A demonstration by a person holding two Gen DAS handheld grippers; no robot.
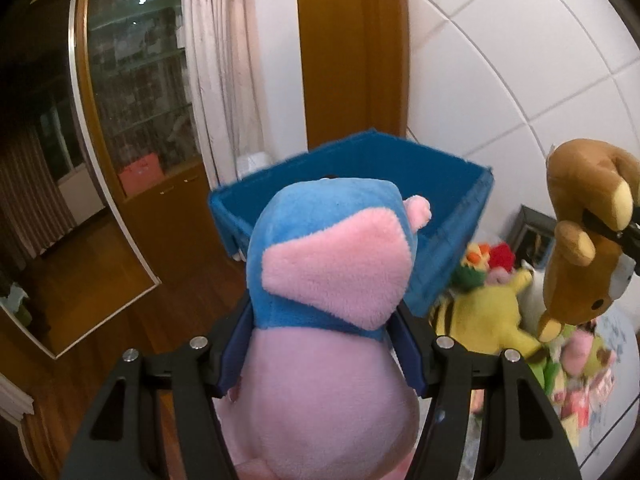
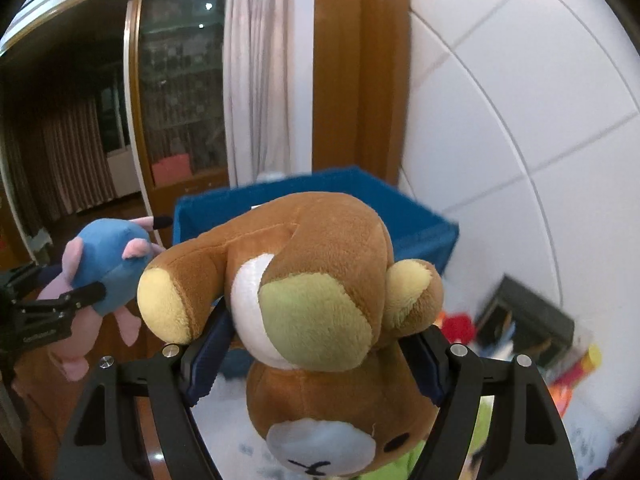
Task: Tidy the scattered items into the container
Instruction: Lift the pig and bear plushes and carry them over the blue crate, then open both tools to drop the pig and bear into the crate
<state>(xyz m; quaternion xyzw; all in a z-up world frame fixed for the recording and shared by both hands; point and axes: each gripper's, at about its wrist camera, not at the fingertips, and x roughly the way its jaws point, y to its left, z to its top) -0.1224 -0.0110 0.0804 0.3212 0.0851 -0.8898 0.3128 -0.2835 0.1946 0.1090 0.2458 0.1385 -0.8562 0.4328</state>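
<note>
brown bear (image 2: 320, 300) head-down in right gripper (image 2: 316, 344), pink-blue plush (image 1: 324, 300) lengthwise in left gripper (image 1: 320, 344), facing blue bin (image 1: 440, 184)

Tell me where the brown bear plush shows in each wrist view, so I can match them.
Left wrist: brown bear plush at far right edge, hanging head-down.
Right wrist: brown bear plush centre, between the right gripper fingers.
Shared landmark: blue fabric bin behind it.

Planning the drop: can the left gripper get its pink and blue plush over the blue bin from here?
Probably yes. The left gripper is shut on the pink and blue plush, and the blue bin sits open-topped just ahead with nothing between. The brown bear plush hangs off to the side.
</note>
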